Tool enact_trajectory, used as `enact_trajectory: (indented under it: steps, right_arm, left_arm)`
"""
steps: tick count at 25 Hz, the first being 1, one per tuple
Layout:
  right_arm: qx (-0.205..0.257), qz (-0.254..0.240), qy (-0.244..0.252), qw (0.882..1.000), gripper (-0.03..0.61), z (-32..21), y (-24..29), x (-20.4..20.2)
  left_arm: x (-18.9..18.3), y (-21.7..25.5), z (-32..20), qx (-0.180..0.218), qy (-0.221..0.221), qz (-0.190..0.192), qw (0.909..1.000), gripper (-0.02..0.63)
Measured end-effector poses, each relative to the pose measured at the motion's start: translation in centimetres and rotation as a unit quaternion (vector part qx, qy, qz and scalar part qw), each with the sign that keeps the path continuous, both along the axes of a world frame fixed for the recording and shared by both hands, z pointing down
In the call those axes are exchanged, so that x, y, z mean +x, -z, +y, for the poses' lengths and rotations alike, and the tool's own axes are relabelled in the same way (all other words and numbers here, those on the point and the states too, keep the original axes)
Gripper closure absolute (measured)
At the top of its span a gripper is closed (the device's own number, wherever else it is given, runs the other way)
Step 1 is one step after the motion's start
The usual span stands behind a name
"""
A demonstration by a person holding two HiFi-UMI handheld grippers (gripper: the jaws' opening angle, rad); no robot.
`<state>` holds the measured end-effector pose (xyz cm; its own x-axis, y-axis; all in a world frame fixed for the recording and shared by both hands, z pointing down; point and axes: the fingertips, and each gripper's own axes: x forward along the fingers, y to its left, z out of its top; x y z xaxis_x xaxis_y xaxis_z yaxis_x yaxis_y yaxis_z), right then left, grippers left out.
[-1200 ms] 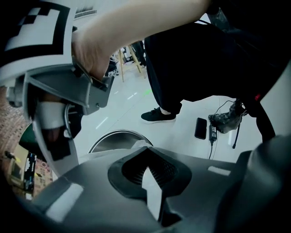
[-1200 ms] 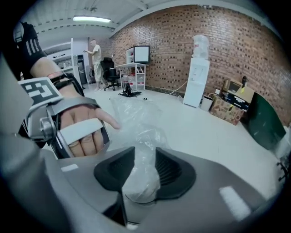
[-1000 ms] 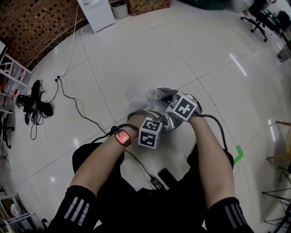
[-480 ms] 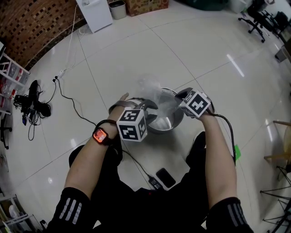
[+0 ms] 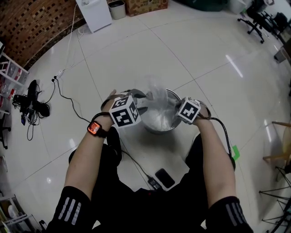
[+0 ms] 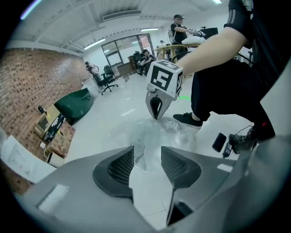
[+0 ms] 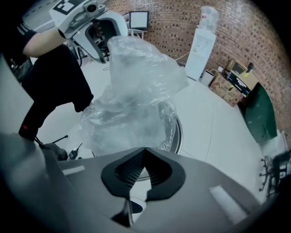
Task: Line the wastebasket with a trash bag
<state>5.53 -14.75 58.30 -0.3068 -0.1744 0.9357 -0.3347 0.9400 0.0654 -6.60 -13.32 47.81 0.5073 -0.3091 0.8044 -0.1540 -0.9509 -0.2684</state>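
A round metal wastebasket (image 5: 157, 129) stands on the white floor between my feet. A clear trash bag (image 5: 157, 97) billows up out of it. My left gripper (image 5: 138, 101) hovers at the basket's left side with its jaws opening. The bag's film (image 6: 150, 136) shows through the gap, and the pads (image 6: 119, 166) do not press it. My right gripper (image 5: 176, 117) is at the basket's right rim, jaws shut, pinching the bag's edge. In the right gripper view the bag (image 7: 136, 95) rises straight from the closed tips of the right gripper (image 7: 144, 154), over the basket's rim (image 7: 178, 132).
A black phone (image 5: 164, 177) and a charger cable lie on the floor by my legs. A cord (image 5: 75, 107) trails off to the left. A white appliance (image 5: 95, 13) and a small bin (image 5: 119, 8) stand far back; a wooden stool (image 5: 279, 145) is at the right.
My left gripper drew back left and upward from the basket and its jaws spread. My right gripper sank toward the right rim, still shut. The bag now stands more open over the basket.
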Motion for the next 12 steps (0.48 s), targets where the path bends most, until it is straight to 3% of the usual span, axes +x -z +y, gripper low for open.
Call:
enact_trajectory:
  steps: [5, 12]
  right_arm:
    - [0.006, 0.037, 0.052, 0.998, 0.571, 0.8, -3.5, -0.9]
    - [0.035, 0.070, 0.102, 0.992, 0.569, 0.1, -6.3, -2.5]
  left_arm:
    - [0.5, -5.4, 0.7, -0.066, 0.003, -0.023, 0.9975, 0.433]
    - [2.0, -9.6, 1.0, -0.081, -0.013, -0.057, 0.9950, 0.528]
